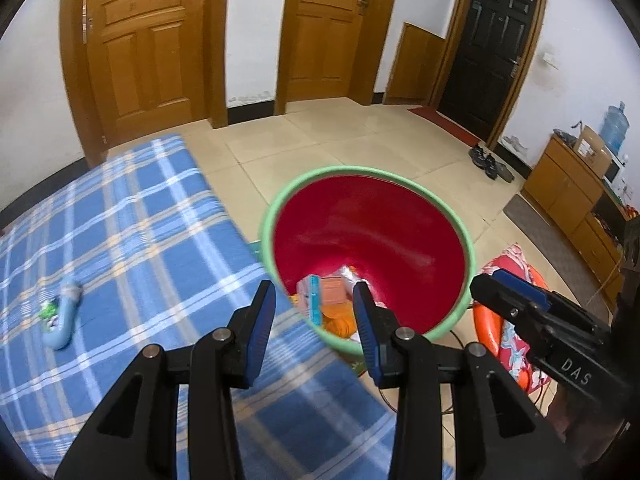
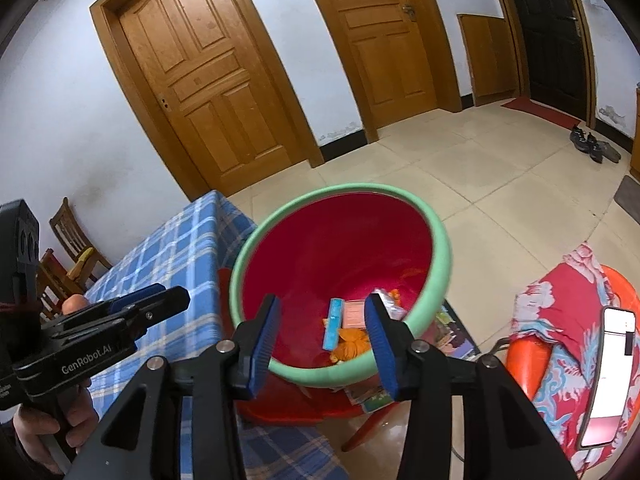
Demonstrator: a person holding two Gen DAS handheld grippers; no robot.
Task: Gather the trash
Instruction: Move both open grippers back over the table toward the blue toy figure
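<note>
A red bin with a green rim (image 1: 400,176) stands beside a table with a blue plaid cloth (image 1: 140,220). Several pieces of trash (image 1: 332,296) lie at its bottom: a light blue box, a pink packet, orange wrappers. A light blue curved piece of trash (image 1: 64,316) lies on the cloth at the left. My left gripper (image 1: 314,296) is open and empty at the table edge near the bin. My right gripper (image 2: 322,308) is open and empty over the bin (image 2: 400,192), above the trash (image 2: 348,328). The right gripper also shows in the left wrist view (image 1: 504,288), the left in the right wrist view (image 2: 160,300).
An orange chair with a red floral cloth (image 2: 560,320) stands right of the bin, a phone (image 2: 608,372) lying on it. The bin rests on a red stool (image 2: 296,404). Wooden doors (image 1: 148,40) line the far wall. A wooden cabinet (image 1: 568,188) and shoes (image 1: 488,160) are at the right.
</note>
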